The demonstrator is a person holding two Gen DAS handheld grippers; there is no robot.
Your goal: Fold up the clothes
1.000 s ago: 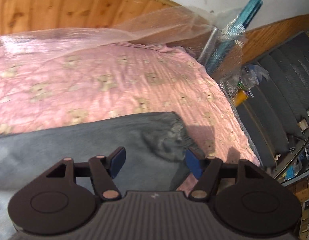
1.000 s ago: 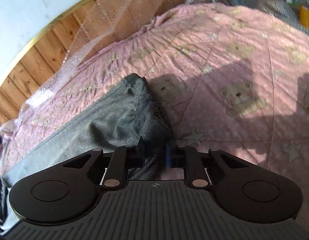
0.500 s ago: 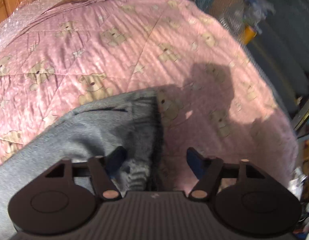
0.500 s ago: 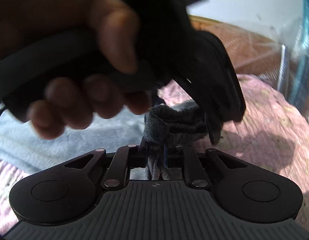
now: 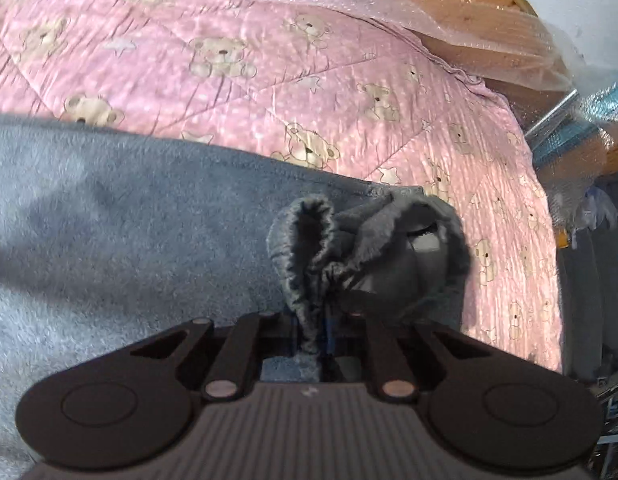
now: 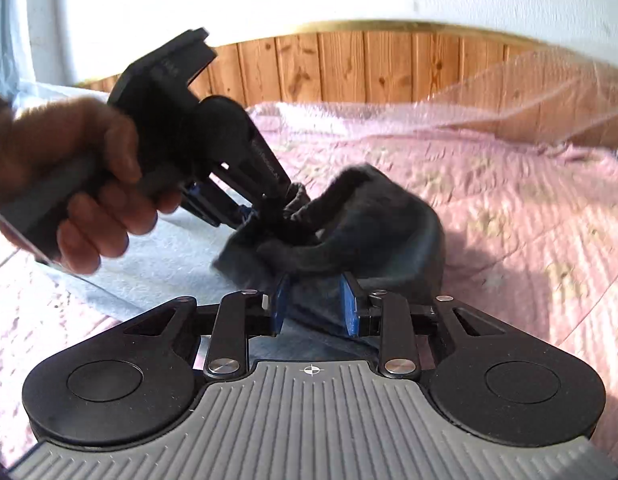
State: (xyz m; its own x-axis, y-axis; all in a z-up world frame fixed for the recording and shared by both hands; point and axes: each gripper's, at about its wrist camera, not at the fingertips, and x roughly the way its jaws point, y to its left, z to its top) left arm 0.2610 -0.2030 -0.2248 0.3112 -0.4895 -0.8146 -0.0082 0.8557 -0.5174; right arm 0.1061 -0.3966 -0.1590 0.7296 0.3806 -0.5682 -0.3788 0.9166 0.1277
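Garment: grey fleece garment [image 5: 109,232] lying on the pink quilt [image 5: 269,72]; in the left wrist view its long axis runs from the left edge toward the right, ending in a bunched, raised end [image 5: 373,240] near the middle.
Bunched end: lifted off the quilt, elastic hem puckered, opening facing the left camera; a pale label shows inside.
Left gripper [image 5: 313,320]: clamped tight on the hem, cloth pinched between its fingers; in the right wrist view a hand [image 6: 69,184] holds its handle.
Right gripper [image 6: 314,306]: jaws parted, blue pads [image 6: 347,304] either side of the dark cloth, not pinching it.
Surroundings: wooden headboard [image 6: 349,68] behind, bubble wrap [image 5: 349,4] along the quilt's far edge.
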